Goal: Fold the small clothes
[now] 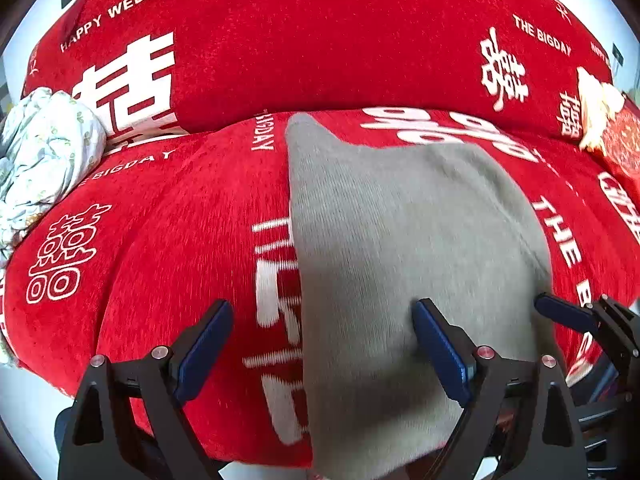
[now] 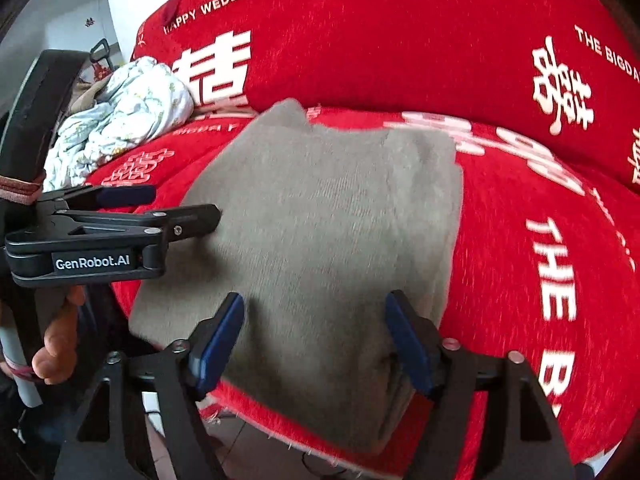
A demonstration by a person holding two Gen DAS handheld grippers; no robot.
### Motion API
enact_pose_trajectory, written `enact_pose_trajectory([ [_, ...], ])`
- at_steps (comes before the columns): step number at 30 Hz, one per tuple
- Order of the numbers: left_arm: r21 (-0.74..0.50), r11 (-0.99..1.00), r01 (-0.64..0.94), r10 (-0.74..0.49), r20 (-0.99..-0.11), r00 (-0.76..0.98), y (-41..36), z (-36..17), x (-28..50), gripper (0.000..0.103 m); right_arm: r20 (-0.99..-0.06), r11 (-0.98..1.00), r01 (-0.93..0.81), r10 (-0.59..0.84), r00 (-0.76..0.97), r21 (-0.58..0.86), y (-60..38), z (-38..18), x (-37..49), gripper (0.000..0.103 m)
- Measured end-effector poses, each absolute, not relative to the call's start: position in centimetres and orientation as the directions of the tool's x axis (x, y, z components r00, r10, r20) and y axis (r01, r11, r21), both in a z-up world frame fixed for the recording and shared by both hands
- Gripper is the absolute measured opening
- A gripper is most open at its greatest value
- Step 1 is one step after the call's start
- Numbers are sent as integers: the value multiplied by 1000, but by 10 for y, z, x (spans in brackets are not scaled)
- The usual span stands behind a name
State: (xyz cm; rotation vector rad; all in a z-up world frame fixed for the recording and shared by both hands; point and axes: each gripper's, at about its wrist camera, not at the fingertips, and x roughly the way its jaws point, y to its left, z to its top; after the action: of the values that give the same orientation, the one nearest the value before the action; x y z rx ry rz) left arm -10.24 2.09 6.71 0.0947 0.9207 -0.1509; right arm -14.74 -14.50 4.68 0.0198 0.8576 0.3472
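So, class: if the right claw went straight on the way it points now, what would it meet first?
Most likely the grey folded cloth lying on the red cover; the right claw stands open just above it, though depth is unclear.

Grey garment: near edge cut off by bottom of left wrist view, weave smeared by blur. White lettering on red sofa cover blurred, partly hidden under garment, cut by frame edge. Floral bundle cropped at left edge. Hand mostly hidden behind left gripper. Object at far right too cropped to identify.
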Motion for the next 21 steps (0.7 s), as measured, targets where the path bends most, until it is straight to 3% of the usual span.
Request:
enact_pose_trajectory([
  [7, 82, 980, 182, -60, -746, 663, 11, 79, -140, 92, -714, 977, -208, 175, 678, 41, -140, 64, -177, 82],
  [15, -23, 983, 182, -143, -715, 684, 15, 103, -155, 92, -694, 994, -94, 103, 713, 50, -153, 77, -181, 85],
  [21, -25, 998, 54, -56, -697, 715, 24, 104, -167, 92, -684, 995, -83, 101, 722, 60, -155, 84, -184, 85],
])
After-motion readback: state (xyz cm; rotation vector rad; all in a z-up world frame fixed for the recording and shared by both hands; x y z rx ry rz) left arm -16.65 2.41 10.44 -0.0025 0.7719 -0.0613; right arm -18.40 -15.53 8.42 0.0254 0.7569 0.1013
